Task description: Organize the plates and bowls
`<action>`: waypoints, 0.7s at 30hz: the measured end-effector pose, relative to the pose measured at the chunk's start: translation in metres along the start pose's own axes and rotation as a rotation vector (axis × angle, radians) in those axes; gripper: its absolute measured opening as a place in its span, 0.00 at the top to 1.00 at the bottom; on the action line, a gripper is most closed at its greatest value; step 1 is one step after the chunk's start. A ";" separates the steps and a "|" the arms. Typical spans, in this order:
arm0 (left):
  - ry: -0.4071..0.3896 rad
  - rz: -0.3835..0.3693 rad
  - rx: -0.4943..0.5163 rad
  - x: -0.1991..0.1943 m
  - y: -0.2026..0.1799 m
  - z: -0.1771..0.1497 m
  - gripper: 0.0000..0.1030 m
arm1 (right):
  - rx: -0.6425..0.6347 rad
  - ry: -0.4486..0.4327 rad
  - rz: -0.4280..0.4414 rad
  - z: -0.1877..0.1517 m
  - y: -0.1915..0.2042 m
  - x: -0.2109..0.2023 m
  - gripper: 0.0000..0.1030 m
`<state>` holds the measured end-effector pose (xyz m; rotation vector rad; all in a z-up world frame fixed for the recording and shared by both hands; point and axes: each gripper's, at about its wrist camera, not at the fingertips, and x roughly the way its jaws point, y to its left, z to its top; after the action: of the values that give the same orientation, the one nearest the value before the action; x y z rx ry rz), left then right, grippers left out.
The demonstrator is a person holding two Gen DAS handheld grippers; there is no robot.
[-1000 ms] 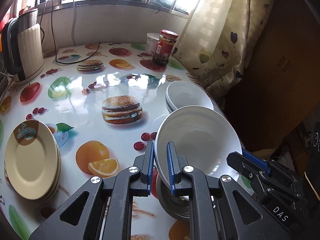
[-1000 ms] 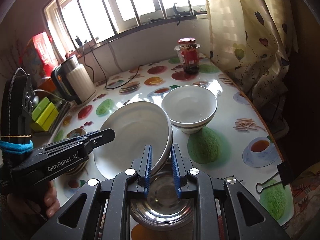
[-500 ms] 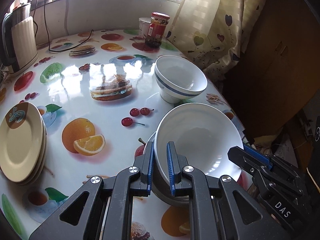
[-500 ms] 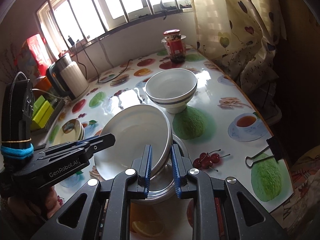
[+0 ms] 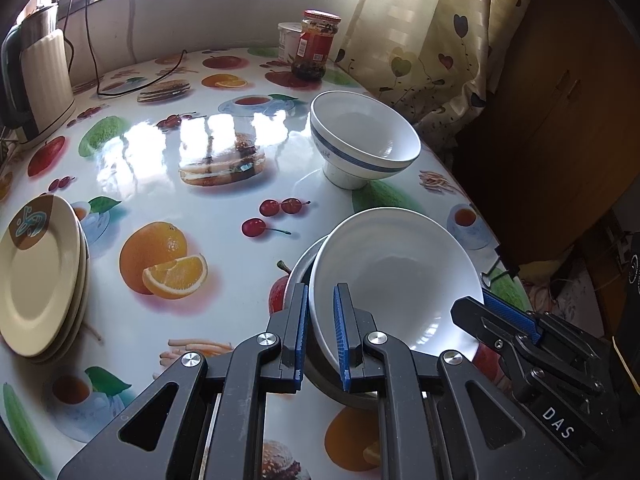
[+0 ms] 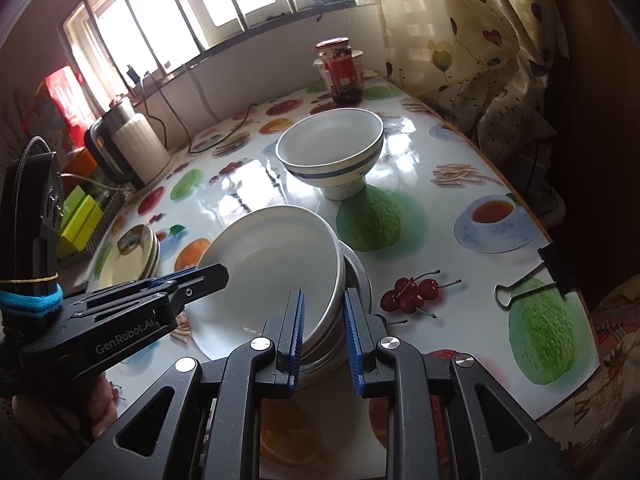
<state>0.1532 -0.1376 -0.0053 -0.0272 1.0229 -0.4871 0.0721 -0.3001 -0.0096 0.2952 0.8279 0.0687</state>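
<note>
A wide white bowl (image 5: 400, 276) is held tilted over a metal bowl (image 5: 298, 280) near the table's front edge. My left gripper (image 5: 321, 332) is shut on the white bowl's left rim. My right gripper (image 6: 323, 334) grips its right rim (image 6: 320, 312), with the metal bowl (image 6: 356, 276) just beneath. A footed white bowl with a blue band (image 5: 360, 144) stands farther back; it also shows in the right wrist view (image 6: 332, 152). A stack of cream plates (image 5: 36, 276) lies at the left.
A kettle (image 5: 36, 80), a red-lidded jar (image 5: 316, 44) and a white tub (image 5: 290, 40) stand at the back. A curtain (image 5: 420, 40) hangs at the right. A black binder clip (image 6: 532, 276) lies near the right edge. The table wears a fruit-print cloth (image 5: 168, 256).
Both grippers have carried the white bowl back and lower, over the metal bowl. The footed bowl now looks farther away.
</note>
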 end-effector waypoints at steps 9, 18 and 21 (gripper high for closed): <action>0.016 0.005 -0.006 0.005 0.001 -0.002 0.87 | 0.006 0.017 0.003 -0.002 -0.003 0.005 0.80; 0.021 0.004 -0.015 0.008 0.003 -0.003 0.87 | 0.007 0.025 0.004 -0.002 -0.003 0.008 0.79; 0.020 0.006 -0.008 0.008 0.003 -0.002 0.87 | 0.005 0.020 0.005 -0.002 -0.004 0.008 0.79</action>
<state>0.1558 -0.1380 -0.0140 -0.0267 1.0443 -0.4790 0.0761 -0.3019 -0.0173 0.3017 0.8470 0.0738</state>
